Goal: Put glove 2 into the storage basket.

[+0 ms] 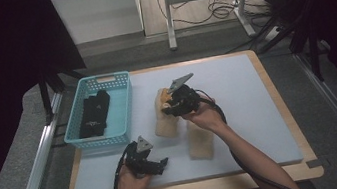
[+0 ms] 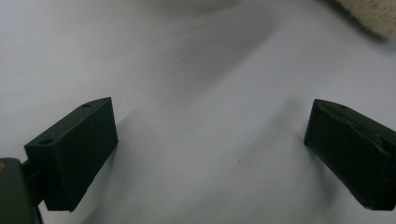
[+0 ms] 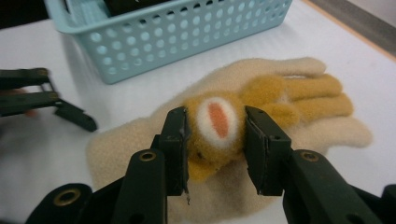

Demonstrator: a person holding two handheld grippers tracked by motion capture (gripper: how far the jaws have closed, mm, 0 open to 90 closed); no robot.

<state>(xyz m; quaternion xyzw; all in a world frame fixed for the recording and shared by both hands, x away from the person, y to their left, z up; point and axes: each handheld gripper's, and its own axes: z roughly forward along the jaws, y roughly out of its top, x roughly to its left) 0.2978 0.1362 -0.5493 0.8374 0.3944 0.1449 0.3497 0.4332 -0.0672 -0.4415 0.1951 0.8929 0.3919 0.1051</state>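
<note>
1. Right now the right gripper (image 3: 215, 140) is clamping the orange plush patch on the upper cream glove (image 3: 280, 112), which is lying on the grey mat (image 1: 236, 89) just beside the blue basket (image 1: 123, 106); jaws pressing both sides of the patch
2. Left gripper (image 2: 210, 140) is hanging spread wide w/ nothing btwn jaws, low over the mat near the front edge
3. To do it well: keeping the pinch firm while raising, since grip is on the fuzzy patch only & fabric may be slipping; the second cream glove (image 1: 200, 143) is lying just beside it
4. Basket is holding dark folded items (image 1: 94, 114), prob. gloves; its right half is looking bare
</note>
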